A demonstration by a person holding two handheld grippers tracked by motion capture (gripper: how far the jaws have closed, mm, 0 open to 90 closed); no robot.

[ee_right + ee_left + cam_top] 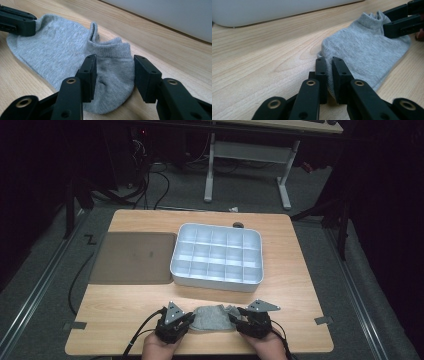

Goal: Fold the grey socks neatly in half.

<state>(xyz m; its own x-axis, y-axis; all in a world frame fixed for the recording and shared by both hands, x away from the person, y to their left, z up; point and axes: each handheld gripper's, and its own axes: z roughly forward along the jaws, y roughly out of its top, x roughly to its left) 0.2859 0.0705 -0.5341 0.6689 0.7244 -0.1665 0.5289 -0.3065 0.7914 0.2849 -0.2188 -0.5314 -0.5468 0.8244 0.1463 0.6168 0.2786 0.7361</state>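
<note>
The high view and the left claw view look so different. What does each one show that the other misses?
From above: the whole wooden table, the white compartment tray, a brown mat, both hands, and a desk frame on the floor beyond. From the left claw: its jaws nearly shut, pinching the edge of the grey sock, plus the knit texture and wood grain. Shared: the sock, the tabletop, the tray's wall, and the right claw at the sock's other end.
</note>
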